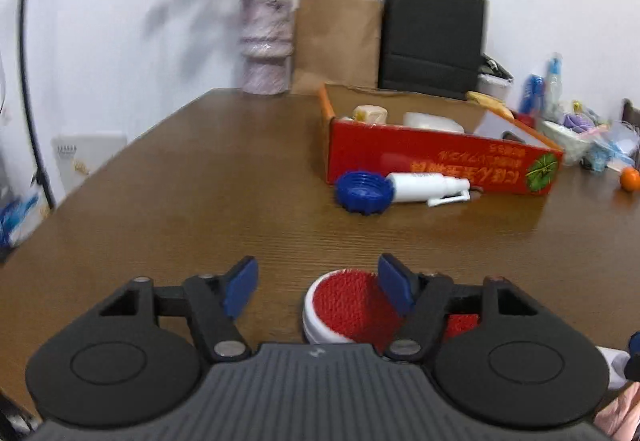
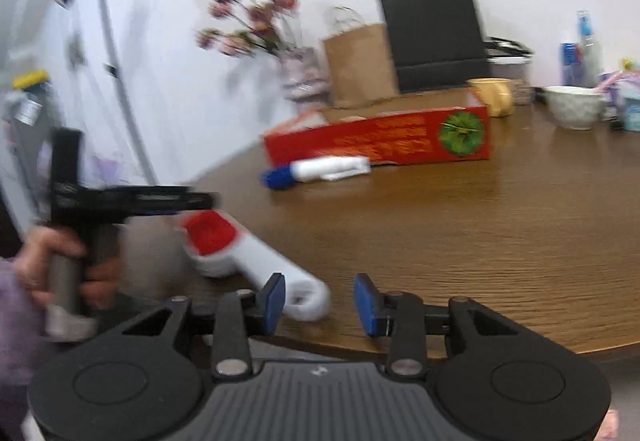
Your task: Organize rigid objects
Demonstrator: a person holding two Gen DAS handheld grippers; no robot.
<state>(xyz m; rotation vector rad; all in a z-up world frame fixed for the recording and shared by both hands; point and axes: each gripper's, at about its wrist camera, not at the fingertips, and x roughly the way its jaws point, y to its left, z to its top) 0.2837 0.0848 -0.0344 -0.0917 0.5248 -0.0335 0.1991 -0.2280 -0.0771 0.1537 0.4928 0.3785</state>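
A white brush with a red bristle head lies on the brown table close in front of me. My left gripper stands open over that head, its right pad just above the bristles and nothing pressed between the pads. In the right wrist view the brush runs toward my right gripper, which is open with the looped handle end beside its left pad. Farther off, a blue cap and a white spray bottle lie against a red cardboard box.
A vase of flowers, a brown paper bag and a black bag stand at the back by the wall. A yellow mug, a white bowl, bottles and an orange crowd the right. A hand holds the left gripper.
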